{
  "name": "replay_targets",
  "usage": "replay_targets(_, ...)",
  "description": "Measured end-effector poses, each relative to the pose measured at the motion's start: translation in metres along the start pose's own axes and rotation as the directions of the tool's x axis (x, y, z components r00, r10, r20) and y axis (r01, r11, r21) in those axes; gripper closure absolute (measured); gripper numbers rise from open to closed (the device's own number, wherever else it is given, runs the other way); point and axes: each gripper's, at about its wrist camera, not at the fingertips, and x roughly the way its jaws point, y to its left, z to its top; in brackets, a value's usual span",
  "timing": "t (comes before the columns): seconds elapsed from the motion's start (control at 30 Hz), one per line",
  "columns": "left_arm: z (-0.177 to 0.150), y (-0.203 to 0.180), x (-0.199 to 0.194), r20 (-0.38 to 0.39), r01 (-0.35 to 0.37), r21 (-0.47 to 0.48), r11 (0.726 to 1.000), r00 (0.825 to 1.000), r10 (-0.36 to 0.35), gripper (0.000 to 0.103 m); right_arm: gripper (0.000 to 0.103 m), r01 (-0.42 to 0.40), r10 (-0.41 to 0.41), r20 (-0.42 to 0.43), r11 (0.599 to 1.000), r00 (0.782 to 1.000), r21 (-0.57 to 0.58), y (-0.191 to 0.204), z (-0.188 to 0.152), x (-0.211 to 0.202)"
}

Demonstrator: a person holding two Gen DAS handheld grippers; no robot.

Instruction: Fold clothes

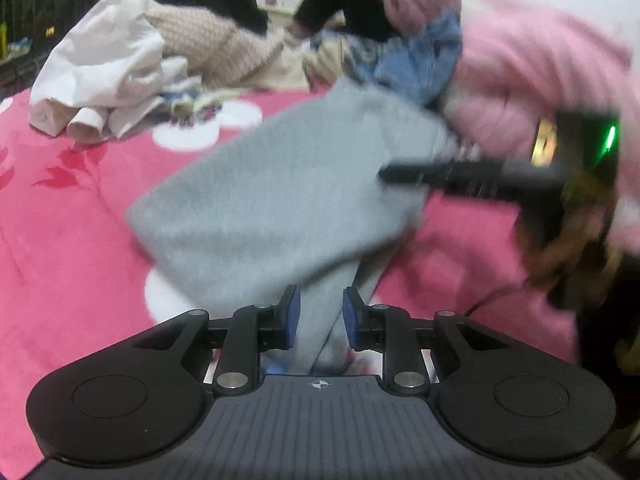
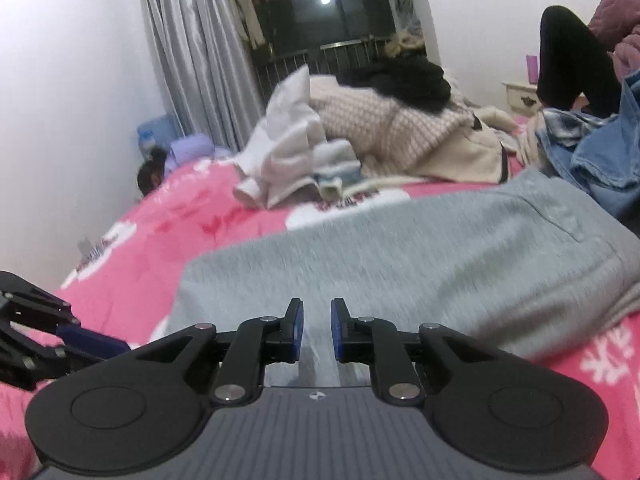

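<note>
Blue-padded left claw (image 1: 318, 318) stands slightly apart, soft grey fleece garment (image 1: 276, 196) between its pads; right claw (image 2: 316, 330) gapes narrowly above the same cloth.

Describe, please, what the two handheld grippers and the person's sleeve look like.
Both the left gripper and right gripper have black linkage fingers with silver pivots, blue pads, and a ribbed grey body bearing a small crosshair mark. The sleeve is fluffy pink.
</note>
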Motion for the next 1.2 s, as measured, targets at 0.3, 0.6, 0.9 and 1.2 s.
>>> replay_targets(0.3,-0.017,-0.019,0.065,-0.019,-0.143,0.134,0.981,0.989,0.146,0.073,0.084,0.201,-0.203,-0.056,0.979,0.978,-0.045,-0.034,-0.014,0.016)
replay_targets(0.6,-0.016,-0.01,0.061,-0.027,-0.146,0.05,0.988,0.989,0.147,0.066,0.082,0.221,-0.221,0.006,0.975,0.975,0.017,-0.081,0.039,0.032)
replay_targets(0.9,-0.017,-0.008,0.06,-0.035,-0.141,0.034,0.989,0.989,0.142,0.064,0.084,0.276,-0.275,-0.034,0.933,0.961,0.231,-0.182,0.062,0.045)
replay_targets(1.2,-0.014,-0.008,0.062,-0.053,-0.151,0.03,0.988,0.987,0.152,0.061,0.098,0.294,-0.277,-0.101,0.916,0.956,0.274,-0.2,0.092,0.098)
